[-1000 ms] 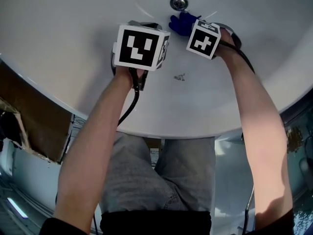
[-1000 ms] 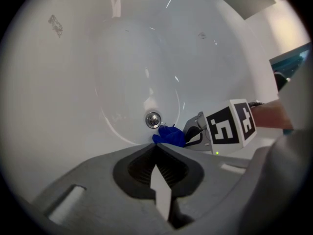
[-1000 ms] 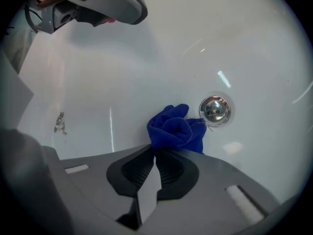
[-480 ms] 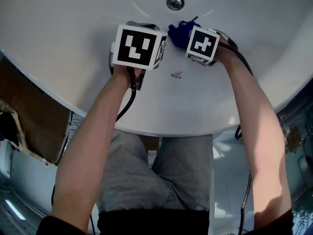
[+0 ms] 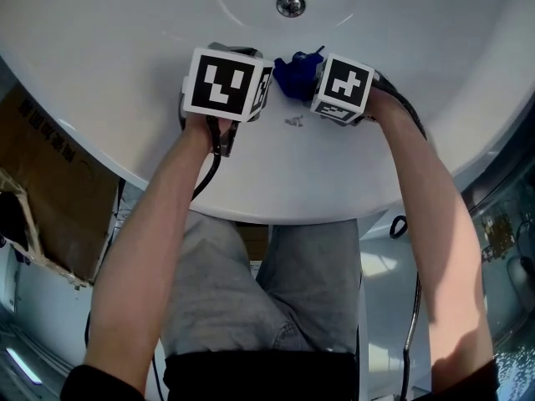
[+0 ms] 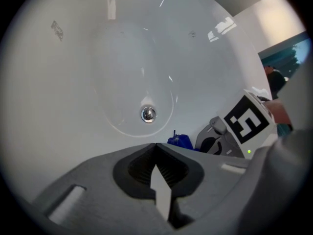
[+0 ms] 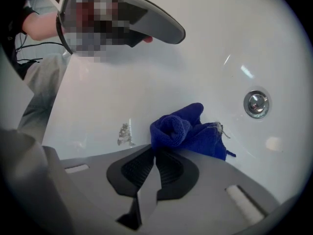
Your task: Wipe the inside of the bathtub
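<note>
Evidently unfinished: the right gripper (image 7: 155, 153) has its jaws clamped on the blue cloth (image 7: 188, 131), against the bathtub (image 5: 125, 73) wall near the drain (image 7: 256, 103). A grey smudge (image 7: 124, 133) lies farther from it. The left gripper (image 6: 155, 146) has its jaws closed and empty.

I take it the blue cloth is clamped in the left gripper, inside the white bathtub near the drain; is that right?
Not quite: the blue cloth is clamped in the right gripper, not the left, as the right gripper view shows. The left gripper is shut on nothing. The rest holds: it is inside the white bathtub near the drain.
</note>
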The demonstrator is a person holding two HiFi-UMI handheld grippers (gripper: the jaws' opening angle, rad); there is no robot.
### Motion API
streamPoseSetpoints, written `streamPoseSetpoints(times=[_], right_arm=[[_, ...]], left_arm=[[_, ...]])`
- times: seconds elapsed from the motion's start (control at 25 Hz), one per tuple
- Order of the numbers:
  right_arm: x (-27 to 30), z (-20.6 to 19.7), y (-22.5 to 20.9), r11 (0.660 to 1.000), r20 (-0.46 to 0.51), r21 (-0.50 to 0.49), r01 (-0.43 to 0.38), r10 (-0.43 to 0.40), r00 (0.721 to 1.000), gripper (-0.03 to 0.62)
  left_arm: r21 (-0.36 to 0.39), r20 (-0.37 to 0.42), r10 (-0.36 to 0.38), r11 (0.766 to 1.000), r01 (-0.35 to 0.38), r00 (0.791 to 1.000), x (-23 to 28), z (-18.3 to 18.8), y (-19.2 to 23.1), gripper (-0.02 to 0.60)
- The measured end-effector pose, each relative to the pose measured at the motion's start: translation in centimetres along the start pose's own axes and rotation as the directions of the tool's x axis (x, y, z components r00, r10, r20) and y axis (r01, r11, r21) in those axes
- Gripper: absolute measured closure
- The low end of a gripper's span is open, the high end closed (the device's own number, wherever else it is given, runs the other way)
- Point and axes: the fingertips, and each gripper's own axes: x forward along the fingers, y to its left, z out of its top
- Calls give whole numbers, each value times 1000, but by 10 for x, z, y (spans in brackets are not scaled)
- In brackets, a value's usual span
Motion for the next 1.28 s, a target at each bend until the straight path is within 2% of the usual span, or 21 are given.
streamPoseSetpoints(times=[0.24,0.64,0.92,1.28], right_arm=[[-7,2,30,998,51,38,-42,40,998,576],[-17,8,85,992,130,45,-118,111,985,576],[-28,15,124,977,232,102,-186,158,960,576],[-40,25,187,976,229,81,-202,179,957,576]], left_arm=[[-40,35,24,999,-22,999,-17,-2,3,580],[-8,37,25,1000,-24,999,-40,-19,-12,580],[19,60,32,999,-33,998,-64,-21,-22,580],[37,110,14,999,-18,994,-111,-27,-46,580]])
